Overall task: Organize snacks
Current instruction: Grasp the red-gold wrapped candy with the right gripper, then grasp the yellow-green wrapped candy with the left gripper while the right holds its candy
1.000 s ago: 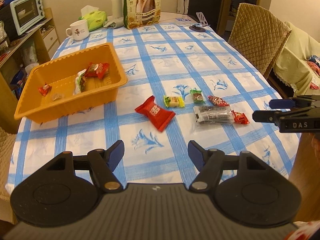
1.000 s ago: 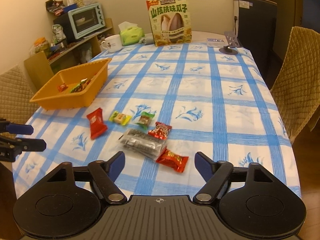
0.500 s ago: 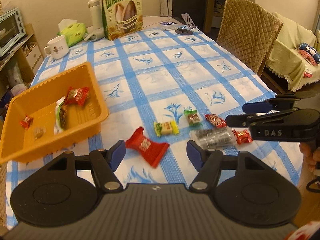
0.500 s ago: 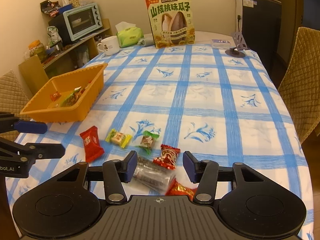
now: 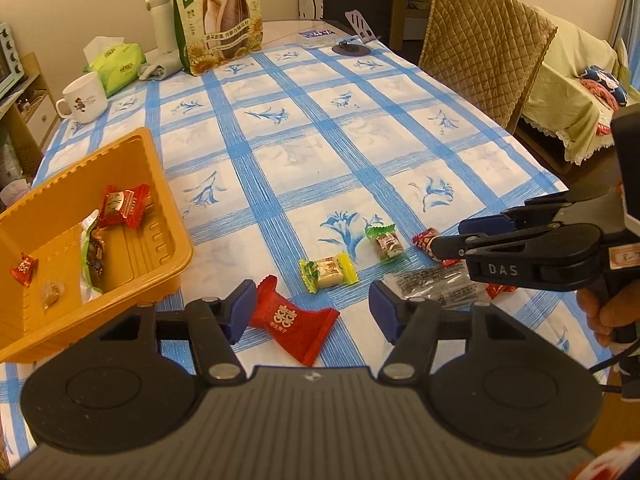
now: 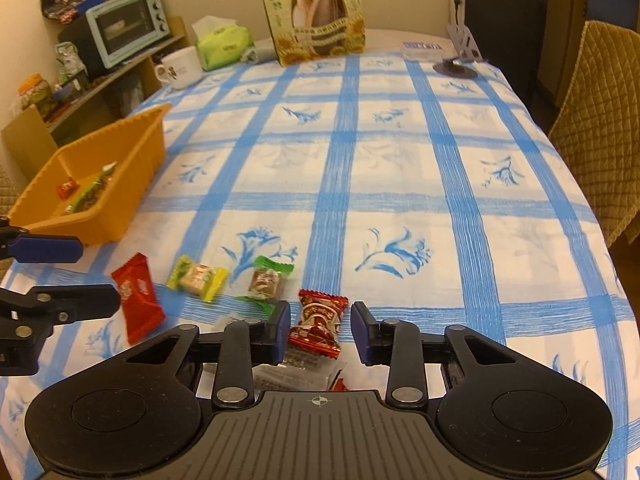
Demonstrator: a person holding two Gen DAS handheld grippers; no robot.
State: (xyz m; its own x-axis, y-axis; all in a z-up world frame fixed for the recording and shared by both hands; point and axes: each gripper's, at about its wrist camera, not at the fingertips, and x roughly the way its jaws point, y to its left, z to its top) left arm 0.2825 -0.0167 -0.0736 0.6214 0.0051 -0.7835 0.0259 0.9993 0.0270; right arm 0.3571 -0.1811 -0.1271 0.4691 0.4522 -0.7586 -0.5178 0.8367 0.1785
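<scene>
Both grippers have dropped toward the candies beside the orange basket (image 5: 168, 240). Left gripper (image 5: 310, 312) closes half-wide around the red packet (image 5: 294, 320); right gripper (image 6: 320, 332) narrows on the dark-red candy (image 6: 320, 320), best squeezed mid-wrapper.

My basket (image 5: 160, 216) sits on the table (image 5: 360, 128) at ten o'clock. Loose snacks (image 5: 328, 274) lie at twelve, the seed bag (image 5: 218, 16) far behind.

- The tablecloth (image 6: 400, 208) is white with a blue check and blue flower prints.
- The tray (image 5: 160, 240) is orange.
- One flat candy (image 5: 296, 320) is bright red with white characters.
- Another wrapper (image 5: 328, 272) is yellow and green.
- A third candy (image 6: 320, 320) is dark red, patterned.
- The mug (image 5: 86, 98) is white.
- The seed bag (image 6: 316, 12) is green.
- The chair cover (image 5: 480, 40) is quilted tan.
</scene>
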